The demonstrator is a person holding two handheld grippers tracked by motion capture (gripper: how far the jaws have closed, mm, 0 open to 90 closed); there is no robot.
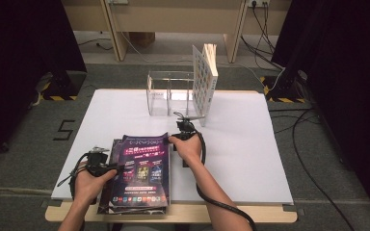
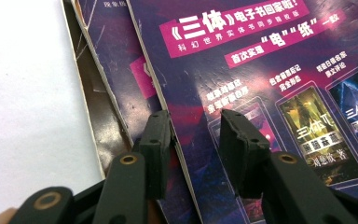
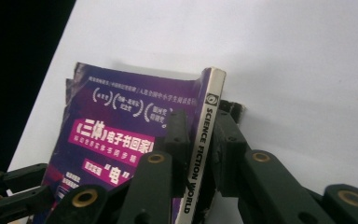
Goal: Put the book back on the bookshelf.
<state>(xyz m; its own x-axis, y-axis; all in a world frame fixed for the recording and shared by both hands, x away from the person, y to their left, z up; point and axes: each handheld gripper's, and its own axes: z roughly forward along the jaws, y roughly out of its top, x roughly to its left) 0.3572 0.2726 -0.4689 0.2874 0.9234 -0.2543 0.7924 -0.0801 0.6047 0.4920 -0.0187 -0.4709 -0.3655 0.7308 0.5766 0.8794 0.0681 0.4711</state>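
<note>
Your right tongs point(image 3: 199, 140) pinching spine of top magazine point(image 1: 144, 166) at its far right edge, lifting it off stack point(image 1: 107, 192) at desk point(image 1: 241, 159) near-left. Your left tongs point(image 2: 193, 140) spread, straddling top magazine's left edge, likely steadying. Clear rack point(image 1: 168, 91) behind, probable destination.

clear acrylic rack point(image 1: 166, 94) — far table edge | checkered book point(image 1: 203, 84) upright against it (right side) | white tabletop point(image 1: 250, 144)

"SCIENCE FICTION WORLD" is printed on the white spine point(image 3: 204, 140) of the top magazine point(image 1: 143, 166). On its purple cover, "三体" is read in a pink banner point(image 2: 235, 23). Left of the table point(image 1: 250, 159), "5" is marked on the floor point(image 1: 64, 129).
</note>
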